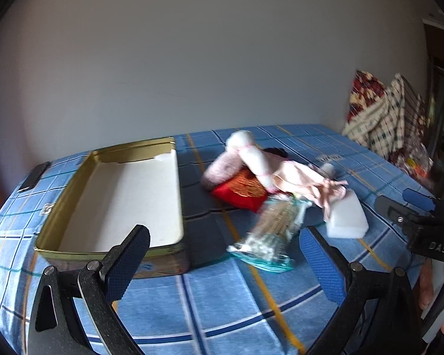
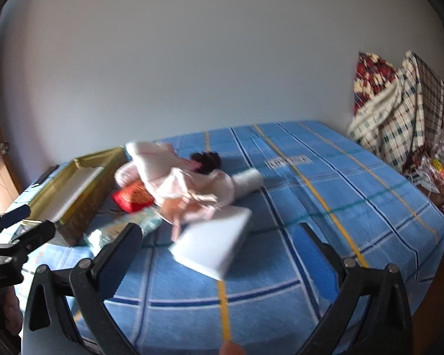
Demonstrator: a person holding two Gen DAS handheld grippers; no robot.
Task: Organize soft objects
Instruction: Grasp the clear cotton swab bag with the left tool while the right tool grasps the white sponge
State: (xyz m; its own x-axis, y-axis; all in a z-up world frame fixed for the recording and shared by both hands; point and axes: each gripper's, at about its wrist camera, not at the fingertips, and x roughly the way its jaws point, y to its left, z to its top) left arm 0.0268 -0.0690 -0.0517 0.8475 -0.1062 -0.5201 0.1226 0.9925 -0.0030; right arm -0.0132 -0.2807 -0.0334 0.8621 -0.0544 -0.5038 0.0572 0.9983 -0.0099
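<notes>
An open gold tin box (image 1: 74, 177) with a white lining lies on the blue plaid bed (image 1: 222, 301). Right of it is a heap of soft things: a red embroidered pouch (image 1: 241, 190), a doll in a pink dress (image 1: 296, 182), a white fluffy piece (image 1: 251, 153), a clear packet (image 1: 273, 230) and a white foam block (image 1: 346, 214). My left gripper (image 1: 225, 261) is open and empty, above the bed before the packet. My right gripper (image 2: 225, 261) is open and empty, just before the foam block (image 2: 216, 242). The box (image 2: 74, 195) and pouch (image 2: 131, 196) show at its left.
Plaid and floral cloths (image 2: 399, 109) are piled against the wall at the bed's far right corner. A dark flat object (image 1: 34, 176) lies at the bed's left edge behind the box. A grey wall runs behind the bed.
</notes>
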